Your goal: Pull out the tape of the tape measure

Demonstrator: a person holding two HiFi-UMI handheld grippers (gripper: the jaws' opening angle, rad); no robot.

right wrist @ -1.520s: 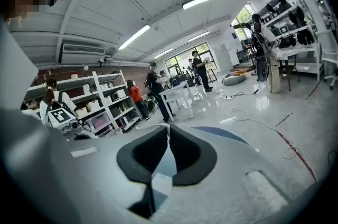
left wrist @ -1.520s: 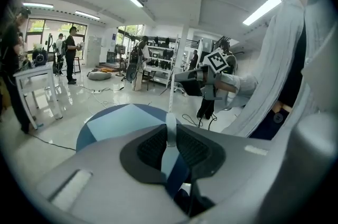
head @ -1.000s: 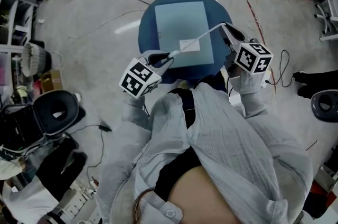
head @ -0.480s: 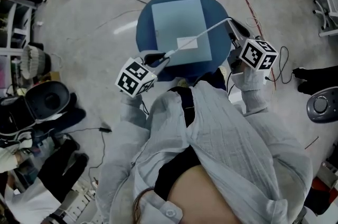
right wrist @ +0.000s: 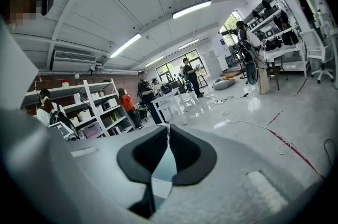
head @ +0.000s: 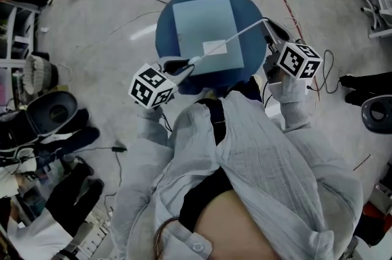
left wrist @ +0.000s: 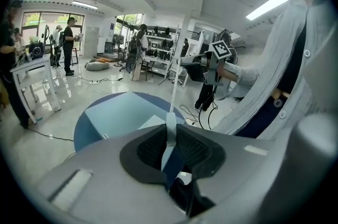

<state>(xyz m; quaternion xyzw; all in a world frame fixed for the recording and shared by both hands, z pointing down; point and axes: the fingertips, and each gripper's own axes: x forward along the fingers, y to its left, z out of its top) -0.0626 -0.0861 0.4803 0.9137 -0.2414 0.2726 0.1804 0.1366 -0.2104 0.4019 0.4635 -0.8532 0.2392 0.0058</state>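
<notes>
The left gripper (left wrist: pixel 170 129) has its jaws pressed together on one end of the tape (head: pixel 231 40); the right gripper (right wrist: pixel 168 132) is clamped on the other end. One tape, two grippers, stretched above one round desk (head: pixel 164 32). It looks light, thin, bendy, probably slippery: pinch its flat faces near an end and pull straight along it.

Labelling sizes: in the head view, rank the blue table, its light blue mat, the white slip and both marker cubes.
1. Blue table
2. Light blue mat
3. Left marker cube and right marker cube: alike; both are nearer the camera, so their rank is unsure.
4. White slip
</notes>
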